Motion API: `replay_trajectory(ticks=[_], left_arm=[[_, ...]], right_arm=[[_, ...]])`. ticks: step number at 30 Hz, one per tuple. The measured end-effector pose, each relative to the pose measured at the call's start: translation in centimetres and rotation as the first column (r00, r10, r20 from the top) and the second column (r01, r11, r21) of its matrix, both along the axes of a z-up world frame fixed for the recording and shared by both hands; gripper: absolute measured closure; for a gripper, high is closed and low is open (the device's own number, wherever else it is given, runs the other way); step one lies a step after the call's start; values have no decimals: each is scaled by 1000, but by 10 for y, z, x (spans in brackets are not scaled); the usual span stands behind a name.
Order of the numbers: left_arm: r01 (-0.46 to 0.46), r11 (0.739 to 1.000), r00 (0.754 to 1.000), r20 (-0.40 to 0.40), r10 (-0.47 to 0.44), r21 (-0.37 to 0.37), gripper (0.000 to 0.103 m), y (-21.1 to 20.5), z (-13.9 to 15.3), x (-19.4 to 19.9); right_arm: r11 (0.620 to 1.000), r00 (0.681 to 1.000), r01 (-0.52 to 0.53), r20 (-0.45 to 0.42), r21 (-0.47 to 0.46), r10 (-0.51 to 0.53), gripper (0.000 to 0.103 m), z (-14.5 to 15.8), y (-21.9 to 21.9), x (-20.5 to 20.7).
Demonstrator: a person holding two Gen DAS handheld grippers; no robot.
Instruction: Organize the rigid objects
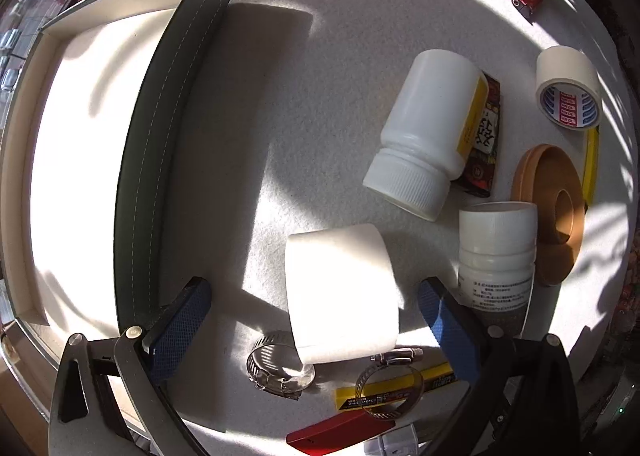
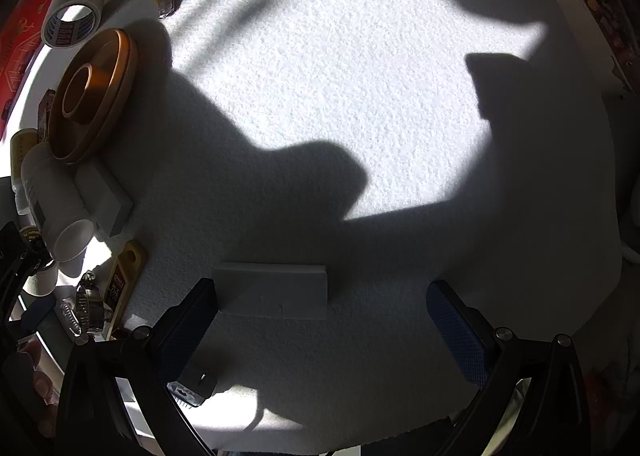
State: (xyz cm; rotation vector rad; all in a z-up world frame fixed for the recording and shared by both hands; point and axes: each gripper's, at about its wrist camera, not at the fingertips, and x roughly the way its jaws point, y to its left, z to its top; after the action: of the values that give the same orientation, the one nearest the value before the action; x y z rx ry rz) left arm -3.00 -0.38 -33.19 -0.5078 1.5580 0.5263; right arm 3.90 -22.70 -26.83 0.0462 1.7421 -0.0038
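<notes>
The left gripper (image 1: 312, 320) is spread wide, and a white tape roll (image 1: 340, 288) sits between its blue pads (image 1: 188, 320) at the bottom middle of the frame. The pads do not touch the roll yet. Just below the roll lie two metal hose clamps (image 1: 280, 368) and a yellow box cutter (image 1: 400, 384). To the right stands one white bottle (image 1: 496, 260), with another white bottle (image 1: 428, 131) lying on its side above it. A wooden ring (image 1: 552, 207) and a second tape roll (image 1: 568, 91) sit at the right edge.

The big tray (image 1: 168, 143) on the left side of the frame looks bare inside. So the sorting has hardly begun, and nearly every thing is left to put away.

The right gripper (image 2: 324, 320) is also spread wide and holds nothing. A small white block (image 2: 276, 292) lies in shadow near its left pad.
</notes>
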Motion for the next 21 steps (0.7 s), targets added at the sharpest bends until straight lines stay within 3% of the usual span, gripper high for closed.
replay_trajectory(ticks=[6,9,10,12,13,14,16,21], left_arm=[[11,1000,1000,-5,-11,25,0,-16,-7,-20],[-13,1000,1000,-19,12,-22,4,-3,-10,-17],[2,1000,1000,-11,-2,-15,7,-5,-9,-21],[76,997,997,15,-76,5,35,-14,-3,-22],[119,993,993,23,-119,12,46,-21,-2,-24],[154,988,988,21,-154,15,71,-33,0,-27],[169,985,985,30,-168,-38,71,-39,-2,-37],[230,971,967,127,-220,-71,71,-45,17,-71]], right_arm=[[1000,1000,-20,-5,-3,20,1,2,5,-8],[999,999,-39,-6,-3,39,12,8,9,-12],[999,999,-52,1,-4,52,22,12,12,-13],[996,996,-88,22,0,88,50,21,17,-16],[995,995,-101,16,24,101,52,22,20,-17],[993,993,-116,5,30,116,52,22,22,-19],[991,992,-129,6,41,129,52,25,24,-22],[984,987,-159,45,85,156,52,49,29,-28]])
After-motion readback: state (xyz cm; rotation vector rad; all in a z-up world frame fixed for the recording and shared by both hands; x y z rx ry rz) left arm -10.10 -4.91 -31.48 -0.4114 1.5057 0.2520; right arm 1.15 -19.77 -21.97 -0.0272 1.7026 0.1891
